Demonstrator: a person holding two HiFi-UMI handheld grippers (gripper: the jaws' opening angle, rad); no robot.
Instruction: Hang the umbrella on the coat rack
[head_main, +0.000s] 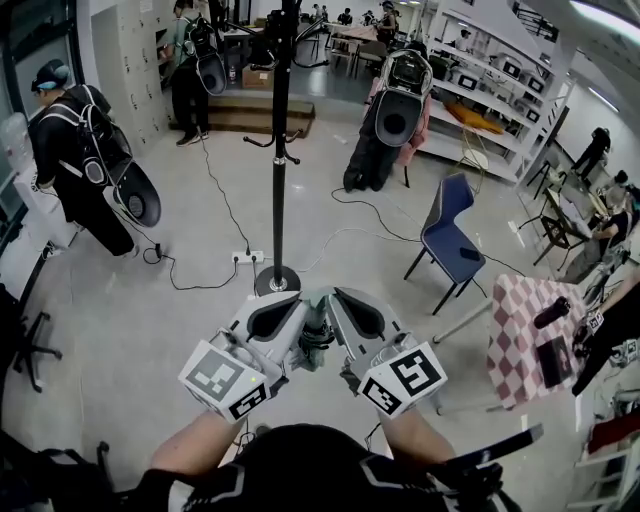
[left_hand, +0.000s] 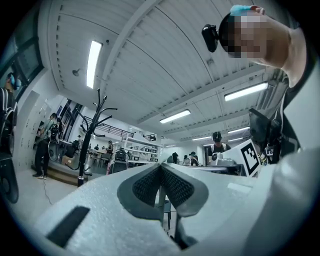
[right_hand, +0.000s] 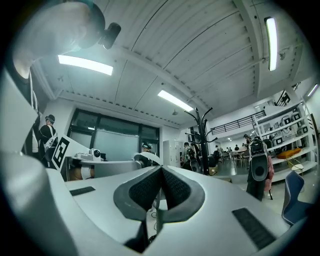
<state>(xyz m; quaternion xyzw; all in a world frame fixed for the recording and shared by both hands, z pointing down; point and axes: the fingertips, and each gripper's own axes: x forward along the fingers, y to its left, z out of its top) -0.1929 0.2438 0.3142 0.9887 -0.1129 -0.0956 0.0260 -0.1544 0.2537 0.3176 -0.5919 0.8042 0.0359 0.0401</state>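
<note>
Reading the jaws first: the left gripper (left_hand: 161, 167) has its two ribbed pads pressed tip to tip with nothing between them. The right gripper (right_hand: 161, 169) is the same, closed and empty.

The head view puts both grippers side by side at 6 o'clock. Each carries one marker cube, the left cube (head_main: 225, 380) and the right cube (head_main: 405, 378). Only that view shows a creased grey-green thing (head_main: 316, 335) between the two gripper bodies, and I cannot tell what it is.

One black coat rack (head_main: 279, 150) stands at 12 o'clock, its round base just past the gripper tips. Both gripper views catch it too, tilted up so that its branching hooks stand against the ceiling. I cannot pick out the umbrella for certain in any view. The nearest candidate is a dark roll (head_main: 551, 313) lying on the one checked table (head_main: 520, 340) at 3 o'clock, well apart from the rack and too small to name.

Only the left gripper view shows the head camera (left_hand: 210, 37) above me. Only the right gripper view shows the tall window wall (right_hand: 112, 142) at its 9 o'clock.

One blue chair (head_main: 450, 235) stands at 2 o'clock. I count three people on the open floor: one at 10 o'clock (head_main: 80, 150), one at 11 (head_main: 190, 70) and one at 1 (head_main: 395, 115). More people sit along the right edge.
</note>
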